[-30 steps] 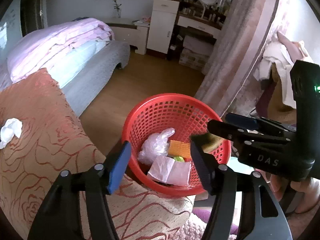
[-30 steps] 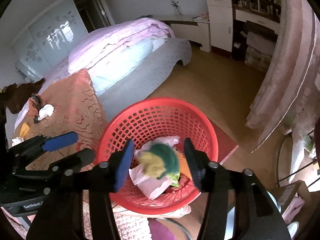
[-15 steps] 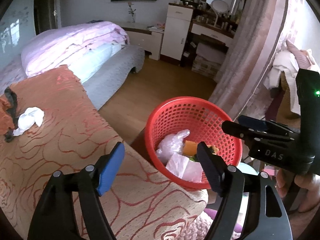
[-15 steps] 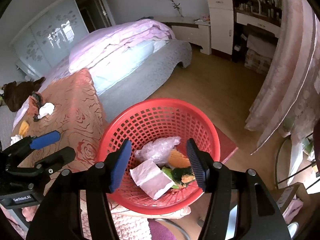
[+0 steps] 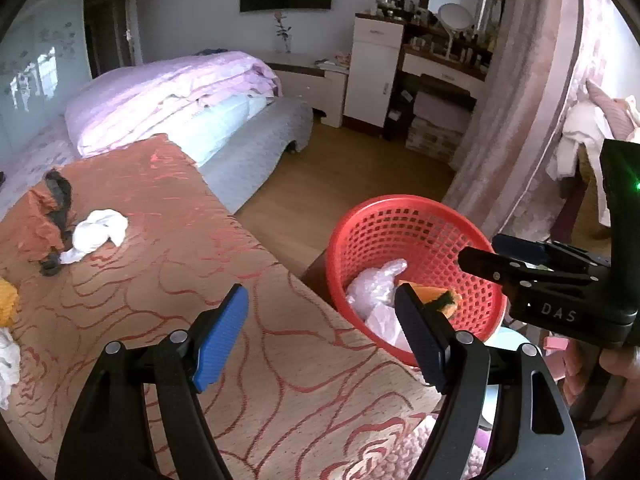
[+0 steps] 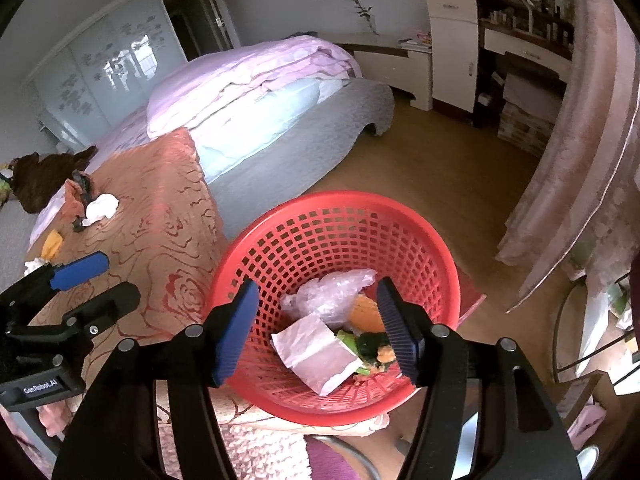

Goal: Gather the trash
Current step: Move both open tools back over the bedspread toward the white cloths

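- Red basket (image 6: 336, 240) holds a plastic bag (image 6: 324, 296) and paper (image 6: 320, 356).
- Right gripper (image 6: 316, 332) hangs above it, spread wide, empty.
- Left gripper (image 5: 320, 336) gapes empty over the patterned table (image 5: 160, 280).

Soft daylight, even and fairly bright; glare reflecting off the wardrobe doors (image 6: 100, 76) at left. Bedding (image 5: 172, 96) slightly washed out. Heavy fisheye bend, black vignette at all corners. Centre sharp, rims softer. Shadows faint. Green indicator light flares on the right claw's body (image 5: 636, 187)
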Action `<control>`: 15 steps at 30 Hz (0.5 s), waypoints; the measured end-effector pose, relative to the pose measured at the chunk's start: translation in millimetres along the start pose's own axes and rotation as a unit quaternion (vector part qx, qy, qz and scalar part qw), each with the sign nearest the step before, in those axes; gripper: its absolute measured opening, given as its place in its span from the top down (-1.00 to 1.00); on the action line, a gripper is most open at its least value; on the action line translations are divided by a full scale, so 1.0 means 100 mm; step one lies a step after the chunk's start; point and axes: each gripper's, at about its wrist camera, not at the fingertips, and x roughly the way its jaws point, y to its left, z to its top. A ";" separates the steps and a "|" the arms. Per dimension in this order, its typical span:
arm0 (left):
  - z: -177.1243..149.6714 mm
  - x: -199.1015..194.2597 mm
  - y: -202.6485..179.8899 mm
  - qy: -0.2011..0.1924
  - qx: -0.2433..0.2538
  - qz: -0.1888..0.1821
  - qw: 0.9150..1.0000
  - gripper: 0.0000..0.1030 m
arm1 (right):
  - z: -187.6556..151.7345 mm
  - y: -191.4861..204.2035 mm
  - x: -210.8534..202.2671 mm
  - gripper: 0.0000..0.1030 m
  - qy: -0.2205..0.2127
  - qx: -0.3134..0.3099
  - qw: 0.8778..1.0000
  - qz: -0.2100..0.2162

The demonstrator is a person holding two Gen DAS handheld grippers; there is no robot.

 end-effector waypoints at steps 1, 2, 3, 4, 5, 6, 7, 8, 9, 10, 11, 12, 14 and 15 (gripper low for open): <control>0.00 -0.02 0.02 -0.002 -0.002 0.003 1.000 -0.41 | 0.00 0.01 0.00 -0.16 -0.001 -0.001 1.000 0.001; 0.00 -0.04 0.04 -0.004 -0.004 0.006 1.000 -0.41 | 0.00 0.02 0.00 -0.16 -0.001 -0.002 1.000 0.001; -0.01 -0.06 0.05 -0.006 -0.007 0.009 1.000 -0.41 | 0.00 0.03 0.00 -0.17 -0.002 -0.003 1.000 0.002; -0.01 -0.09 0.08 -0.008 -0.010 0.013 1.000 -0.42 | -0.01 0.05 0.00 -0.19 -0.003 -0.005 1.000 0.003; -0.01 -0.11 0.11 -0.010 -0.013 0.015 1.000 -0.42 | -0.02 0.06 0.00 -0.23 -0.004 -0.006 1.000 0.003; -0.02 -0.13 0.14 -0.011 -0.019 0.019 1.000 -0.43 | -0.02 0.08 -0.01 -0.26 -0.005 -0.007 1.000 0.003; -0.03 -0.15 0.17 -0.013 -0.023 0.021 0.999 -0.43 | -0.03 0.11 -0.01 -0.29 -0.008 -0.009 1.000 0.003; -0.04 -0.17 0.22 -0.014 -0.030 0.024 0.999 -0.43 | -0.04 0.14 -0.02 -0.30 -0.010 -0.013 1.000 0.003; -0.04 -0.20 0.27 -0.016 -0.037 0.029 0.999 -0.43 | -0.04 0.19 -0.02 -0.30 -0.013 -0.021 1.000 0.002; -0.05 -0.22 0.31 -0.019 -0.042 0.034 0.998 -0.43 | -0.04 0.22 -0.03 -0.30 -0.015 -0.026 1.000 0.002; -0.06 -0.26 0.35 -0.022 -0.047 0.041 0.998 -0.43 | -0.05 0.26 -0.03 -0.31 -0.018 -0.031 0.999 0.004; -0.07 -0.29 0.40 -0.026 -0.052 0.049 0.997 -0.43 | -0.05 0.30 -0.04 -0.32 -0.020 -0.035 0.999 0.006; -0.09 -0.36 0.48 -0.033 -0.059 0.064 0.996 -0.43 | -0.06 0.40 -0.05 -0.39 -0.026 -0.043 0.999 0.008; -0.10 -0.40 0.53 -0.036 -0.063 0.074 0.995 -0.44 | -0.07 0.45 -0.06 -0.41 -0.030 -0.050 0.998 0.009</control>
